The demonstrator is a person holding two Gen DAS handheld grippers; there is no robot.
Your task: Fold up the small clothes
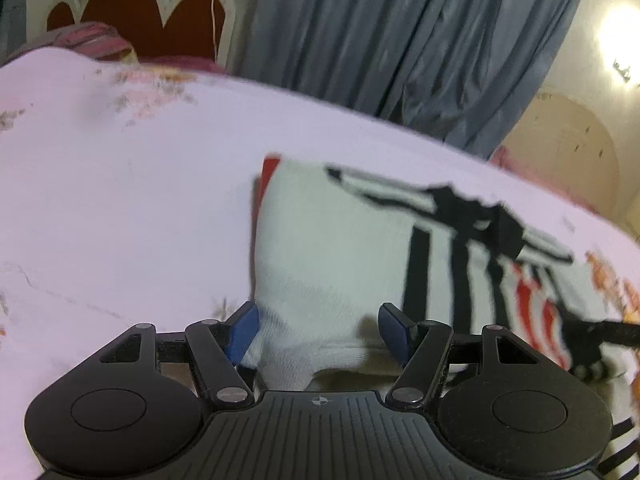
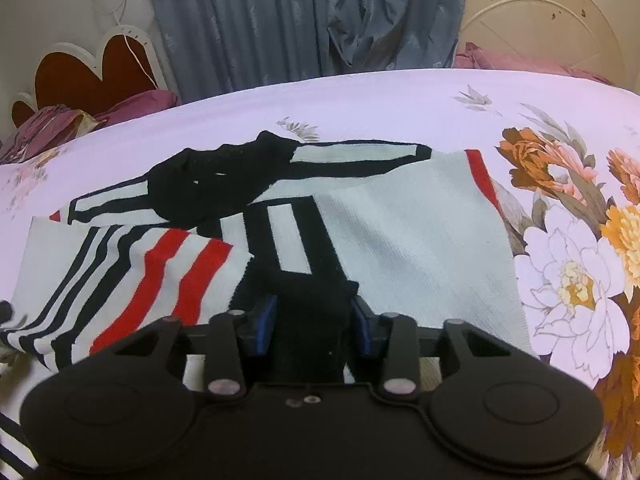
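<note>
A small white knitted garment (image 1: pixel 340 240) with black and red stripes lies spread on a floral bedsheet (image 1: pixel 120 200). In the left wrist view my left gripper (image 1: pixel 319 330) stands open over its near white corner. A bunched fold of white cloth sits between the blue pads (image 1: pixel 244 330), and the right pad is clear of it. In the right wrist view the same garment (image 2: pixel 420 232) shows its striped part at the left and its plain white panel at the right. My right gripper (image 2: pixel 313 322) is shut on a black band of the garment's near edge, which fills the gap between its pads.
The bedsheet (image 2: pixel 360 96) carries large printed flowers (image 2: pixel 572 280) at the right. Beyond the bed's far edge hang grey-blue curtains (image 2: pixel 300 20). Pink pillows (image 2: pixel 520 60) and a red, white-rimmed headboard (image 2: pixel 92 72) stand behind. A bright lamp (image 1: pixel 620 28) glares at the upper right.
</note>
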